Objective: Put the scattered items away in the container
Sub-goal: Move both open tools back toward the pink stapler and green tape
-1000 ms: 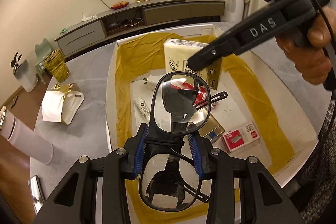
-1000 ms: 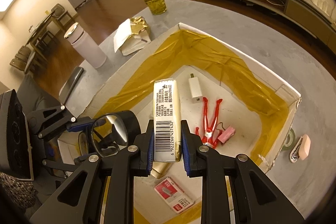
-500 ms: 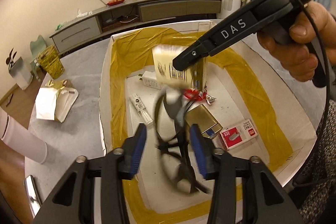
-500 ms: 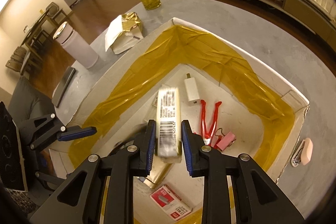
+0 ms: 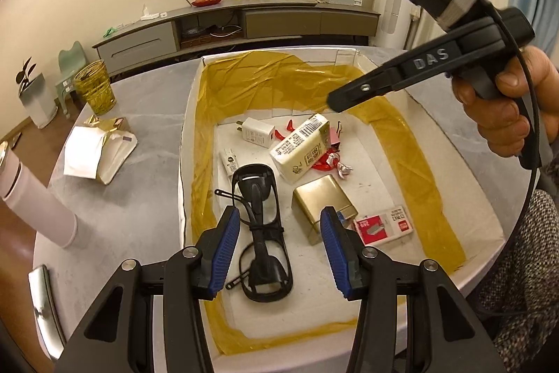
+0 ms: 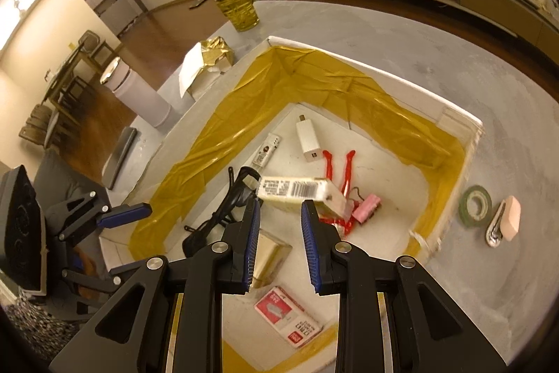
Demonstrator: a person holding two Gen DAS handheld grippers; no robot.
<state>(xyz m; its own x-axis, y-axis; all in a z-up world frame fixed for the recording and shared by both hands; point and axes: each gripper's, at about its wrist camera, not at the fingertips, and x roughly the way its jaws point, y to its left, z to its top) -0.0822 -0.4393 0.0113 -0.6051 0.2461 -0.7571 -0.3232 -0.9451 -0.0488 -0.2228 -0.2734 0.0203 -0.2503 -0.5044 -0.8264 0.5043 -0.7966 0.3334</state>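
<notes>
The white box with yellow tape inside holds several items. Black safety glasses lie on its floor, below my left gripper, which is open and empty above them. A cream packet with a barcode lies tilted on red pliers in the box. My right gripper is open just above it, holding nothing. A green tape roll and a pink-and-metal item lie on the table outside the box.
In the box also lie a white charger, a gold tin, a red staple box and a small tube. On the grey table stand a pink-white bottle, a gold-white bag and a yellow glass.
Both grippers opened. The glasses dropped from my left gripper onto the box floor. The cream packet left my right gripper and landed tilted on the pliers.
</notes>
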